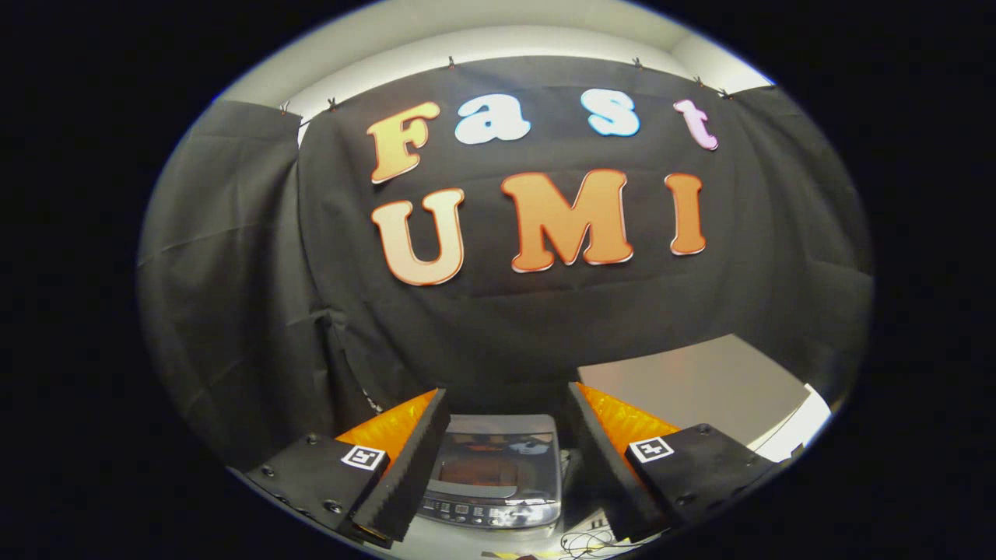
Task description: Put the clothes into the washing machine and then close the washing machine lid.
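1. The tongs [510, 435] are held level and raised, looking forward over a small washing machine [494, 474] toward the black cloth wall [545, 311] of the booth.
2. The two fingers [412, 467] stand well apart, gripping nothing; the gap between them is as wide as the machine seen through it.
3. Each finger carries a square printed marker [363, 456] on its top face, and ribbed pads line the inner sides.
4. The washing machine sits low between the fingers and just ahead of them, on a pale counter [700, 381] whose far right part runs back to the cloth wall.
5. Its lid [498, 451] lies flat and closed. The lid is glossy and see-through; reflections of the wall play across it, so what lies inside the drum cannot be made out.
6. A strip of buttons [482, 513] runs along the machine's near edge; they are too small to tell apart.
7. The machine's sides are hidden behind the two fingers, and its front face is cut off below.
8. Thin dark cables [591, 540] lie on the counter by the machine's near right corner, partly cut off.
9. Near the counter's right edge lies a white sheet or board [794, 435]; what it is cannot be told.
10. Above the cloth wall a pale ceiling [498, 31] shows.
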The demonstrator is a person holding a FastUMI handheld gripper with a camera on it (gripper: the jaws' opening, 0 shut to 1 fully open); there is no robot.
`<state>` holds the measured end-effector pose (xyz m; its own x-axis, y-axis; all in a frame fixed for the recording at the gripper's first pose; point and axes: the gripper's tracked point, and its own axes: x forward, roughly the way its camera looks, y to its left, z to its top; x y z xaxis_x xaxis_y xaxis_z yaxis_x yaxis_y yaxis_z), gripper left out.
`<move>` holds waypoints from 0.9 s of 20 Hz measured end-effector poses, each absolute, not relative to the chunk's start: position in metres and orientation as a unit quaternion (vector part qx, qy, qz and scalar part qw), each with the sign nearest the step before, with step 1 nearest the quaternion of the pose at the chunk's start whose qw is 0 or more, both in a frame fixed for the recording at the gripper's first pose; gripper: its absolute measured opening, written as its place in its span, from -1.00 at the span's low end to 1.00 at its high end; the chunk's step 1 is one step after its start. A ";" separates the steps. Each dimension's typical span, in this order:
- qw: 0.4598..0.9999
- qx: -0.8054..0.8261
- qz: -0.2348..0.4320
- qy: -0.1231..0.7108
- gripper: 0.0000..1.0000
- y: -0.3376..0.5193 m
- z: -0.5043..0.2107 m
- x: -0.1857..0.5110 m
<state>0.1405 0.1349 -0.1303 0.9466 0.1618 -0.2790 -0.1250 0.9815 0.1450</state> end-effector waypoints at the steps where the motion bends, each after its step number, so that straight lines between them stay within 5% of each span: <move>1: 0.986 0.059 0.066 0.140 0.96 0.120 -0.124 0.133; 18: 0.999 0.007 0.039 0.036 0.96 0.020 -0.026 0.050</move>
<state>0.0497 0.0197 -0.0265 0.9945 0.0778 -0.0707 -0.0769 0.9969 0.0158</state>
